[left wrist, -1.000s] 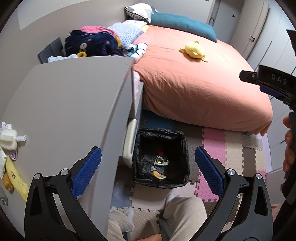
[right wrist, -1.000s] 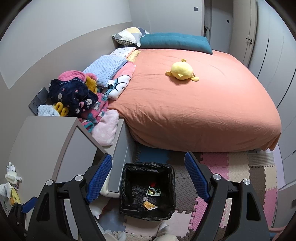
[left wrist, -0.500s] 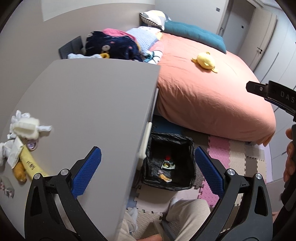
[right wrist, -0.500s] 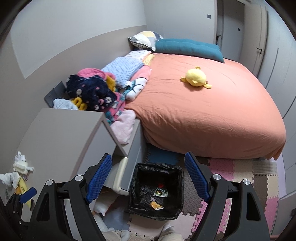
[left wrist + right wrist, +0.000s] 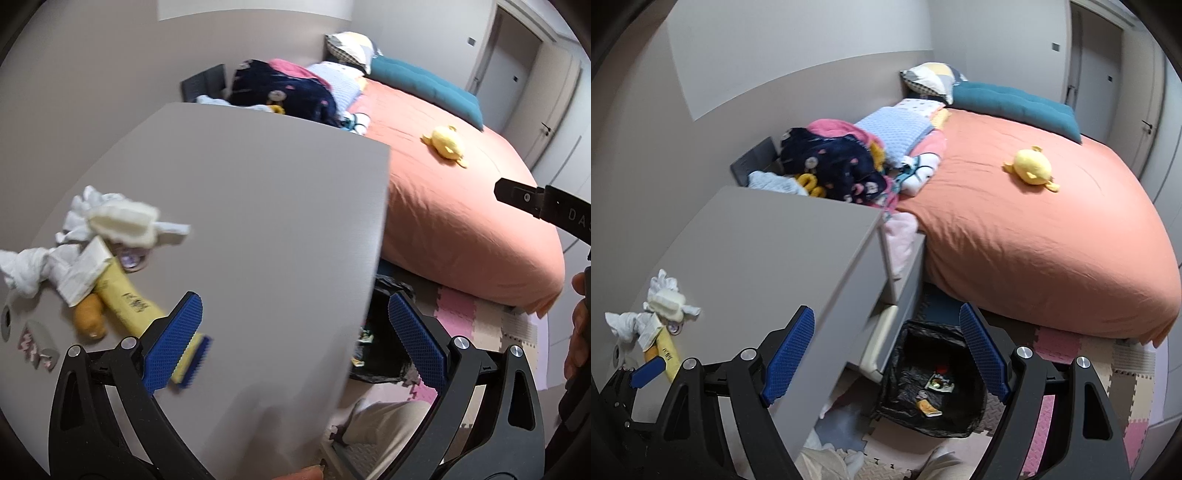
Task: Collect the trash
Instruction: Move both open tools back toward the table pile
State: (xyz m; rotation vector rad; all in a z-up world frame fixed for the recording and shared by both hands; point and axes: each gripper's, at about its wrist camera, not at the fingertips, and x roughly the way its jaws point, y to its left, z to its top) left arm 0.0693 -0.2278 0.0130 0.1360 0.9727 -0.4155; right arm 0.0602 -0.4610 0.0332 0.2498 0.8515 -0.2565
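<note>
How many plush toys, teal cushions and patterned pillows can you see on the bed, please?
Plush toy: 1
Teal cushion: 1
Patterned pillow: 1
Total: 3

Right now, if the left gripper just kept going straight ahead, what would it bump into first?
Probably the dresser top: the open left gripper points across it, with the trash pile off to its left. Depth is hard to judge.

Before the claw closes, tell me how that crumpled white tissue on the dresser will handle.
The crumpled white tissue looks soft and creased, so it would probably squash and hang limp. It seems light, likely sliding across the smooth dresser if nudged.
</note>
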